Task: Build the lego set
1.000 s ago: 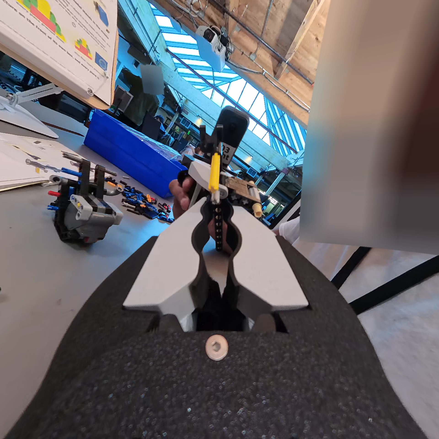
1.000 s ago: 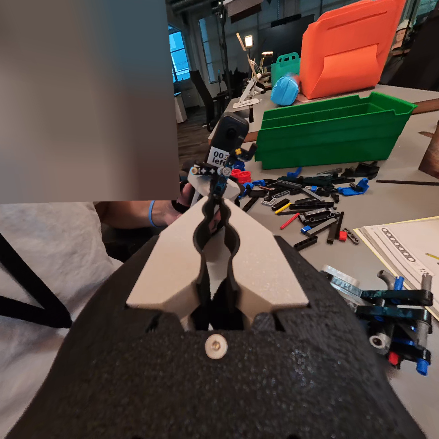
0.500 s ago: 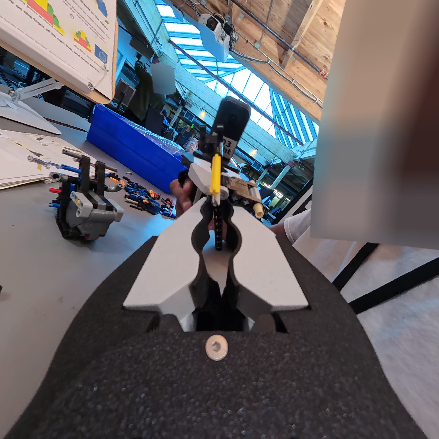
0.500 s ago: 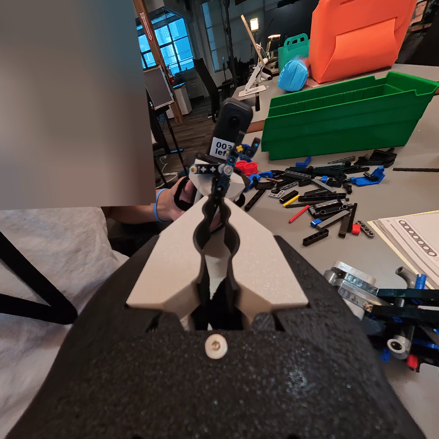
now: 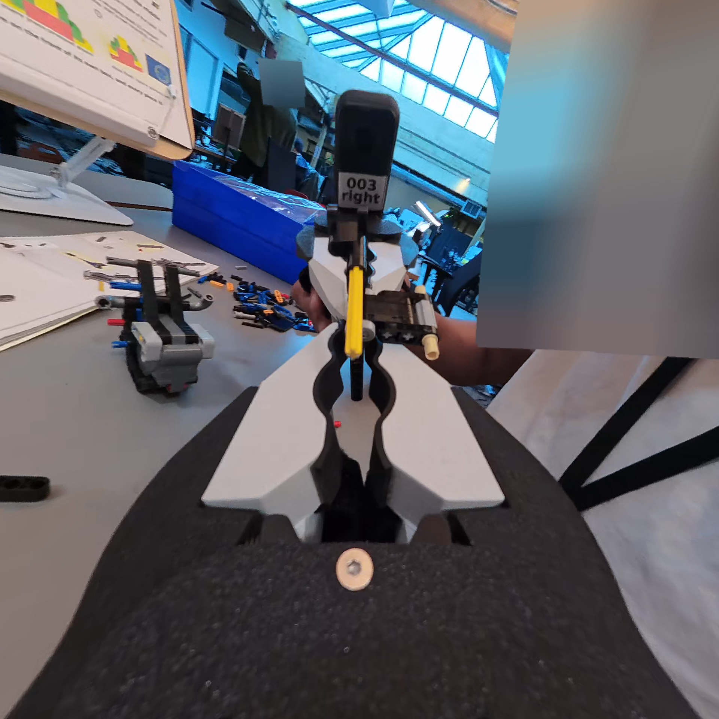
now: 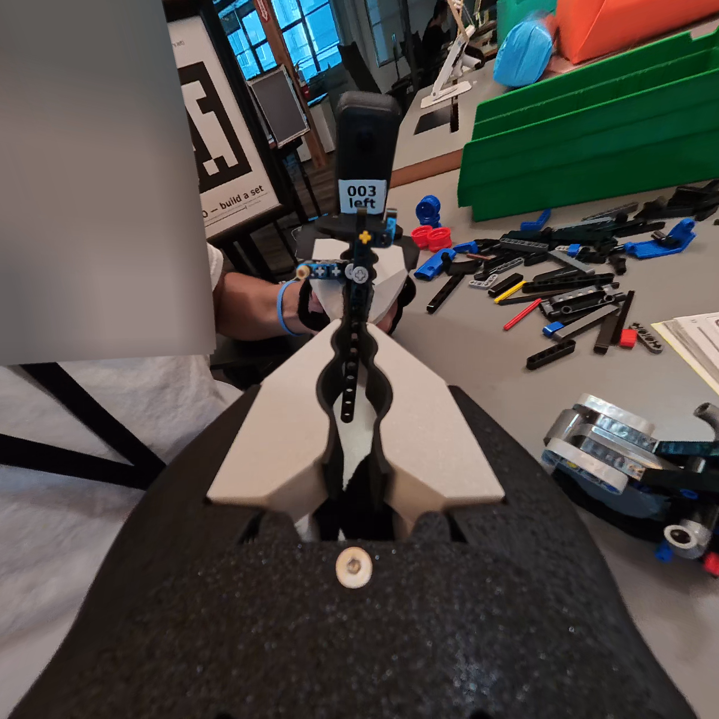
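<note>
My left gripper (image 5: 356,334) is shut on a small lego sub-assembly (image 5: 404,323): a thin black beam between my fingers, a yellow axle (image 5: 354,311) and a black and grey crosspiece with a tan pin. My right gripper (image 5: 358,264) faces it at close range and grips the same piece from the far side. In the right wrist view my right gripper (image 6: 354,327) is shut on a black holed beam (image 6: 350,373) of that sub-assembly, with the left gripper (image 6: 383,284) just beyond. A partly built grey and black model (image 5: 163,342) stands on the table, and also shows in the right wrist view (image 6: 630,467).
Loose lego parts (image 6: 564,272) lie before a green bin (image 6: 583,136), with red and blue wheels (image 6: 432,233). Another parts pile (image 5: 268,307) lies by a blue bin (image 5: 233,221). An instruction booklet (image 5: 50,280) and a short black beam (image 5: 23,488) lie at left. A person's torso is close. Left and right tips are no more than a few centimetres apart.
Both grippers have tilted down and drawn a little closer together. The black beam now reaches deeper between the right fingers. Both stay shut on the sub-assembly.
</note>
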A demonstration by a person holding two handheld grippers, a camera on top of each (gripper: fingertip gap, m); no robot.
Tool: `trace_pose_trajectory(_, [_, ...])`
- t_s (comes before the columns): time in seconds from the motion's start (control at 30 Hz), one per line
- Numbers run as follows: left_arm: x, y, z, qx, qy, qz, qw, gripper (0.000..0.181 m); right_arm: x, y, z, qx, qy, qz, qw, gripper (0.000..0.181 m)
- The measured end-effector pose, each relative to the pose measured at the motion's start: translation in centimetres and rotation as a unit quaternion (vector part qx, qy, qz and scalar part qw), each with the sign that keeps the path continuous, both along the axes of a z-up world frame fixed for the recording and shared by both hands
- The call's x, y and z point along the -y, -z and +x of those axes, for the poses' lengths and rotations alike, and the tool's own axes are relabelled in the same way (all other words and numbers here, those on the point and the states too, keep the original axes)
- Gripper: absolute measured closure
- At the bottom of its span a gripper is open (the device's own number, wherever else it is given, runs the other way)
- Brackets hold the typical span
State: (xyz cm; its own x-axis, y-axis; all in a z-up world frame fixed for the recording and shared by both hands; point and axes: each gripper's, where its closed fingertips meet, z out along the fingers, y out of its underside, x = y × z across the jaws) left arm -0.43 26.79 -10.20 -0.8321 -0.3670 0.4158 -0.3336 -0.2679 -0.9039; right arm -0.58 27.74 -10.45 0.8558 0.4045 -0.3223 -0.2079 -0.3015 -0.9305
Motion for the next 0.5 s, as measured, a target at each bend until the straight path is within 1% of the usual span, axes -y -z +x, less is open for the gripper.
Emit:
trace_pose_trajectory(0.1, [-0.1,-0.1,0.1,0.0,-0.003,-0.006,1.0,0.176,-0.1,-0.2,0.1,-0.01,0.002,0.007,1.0,0.178])
trace_pose_trajectory(0.17, [-0.2,-0.4,0.3,-0.01,0.001,-0.029,1.0,0.176,-0.3,-0.5,0.3,-0.034,0.001,0.008,0.999,0.178])
trace_pose_trajectory(0.27, [-0.3,-0.4,0.5,-0.023,0.008,-0.046,0.999,0.176,-0.3,-0.6,0.5,-0.028,0.005,0.008,1.0,0.177])
trace_pose_trajectory(0.4, [-0.5,-0.5,0.5,-0.028,0.006,-0.055,0.998,0.176,0.0,-0.9,0.9,-0.023,0.007,0.016,1.0,0.169])
trace_pose_trajectory(0.5, [-0.5,-0.5,0.4,-0.027,0.006,-0.051,0.998,0.176,0.3,-1.2,1.2,-0.034,0.006,0.02,0.999,0.169])
